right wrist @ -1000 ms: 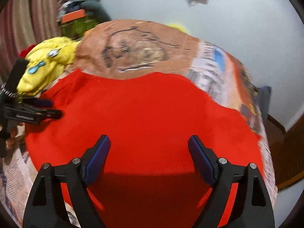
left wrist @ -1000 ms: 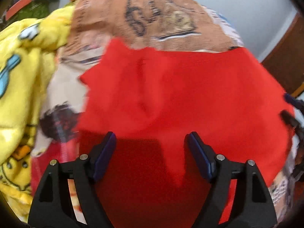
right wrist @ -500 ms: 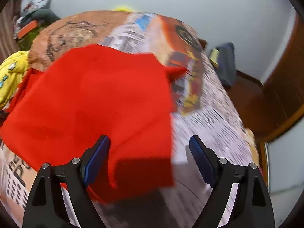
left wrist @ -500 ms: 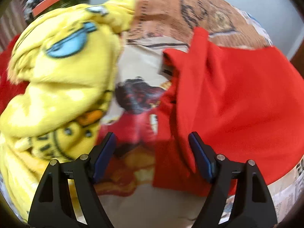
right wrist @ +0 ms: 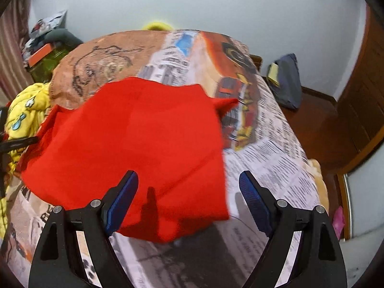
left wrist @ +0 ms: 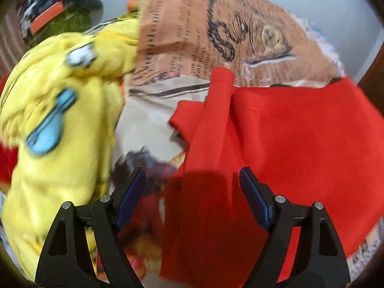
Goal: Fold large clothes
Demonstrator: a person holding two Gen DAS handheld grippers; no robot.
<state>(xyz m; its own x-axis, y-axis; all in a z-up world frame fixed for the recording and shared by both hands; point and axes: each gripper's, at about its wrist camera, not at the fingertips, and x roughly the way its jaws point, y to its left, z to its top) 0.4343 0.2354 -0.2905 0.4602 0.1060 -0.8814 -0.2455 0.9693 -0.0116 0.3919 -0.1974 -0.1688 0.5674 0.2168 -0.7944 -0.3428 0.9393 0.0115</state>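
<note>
A large red garment lies spread on a bed with a printed cover. In the left wrist view its left sleeve is folded over the body. My left gripper is open and empty, hovering over the garment's lower left edge. In the right wrist view the red garment lies left of centre with a sleeve tip poking out to the right. My right gripper is open and empty above the garment's near right corner. The left gripper's tip shows at that view's left edge.
A yellow cartoon-print blanket is heaped at the bed's left side. A pile of bags and boxes stands beyond the bed's far left. A dark bag leans on the wall at right, by a wooden door.
Both grippers have pulled back from over the garment's middle toward its sides, left one leftward, right one rightward. The garment's left side now lies folded over its body. Both stay open.
</note>
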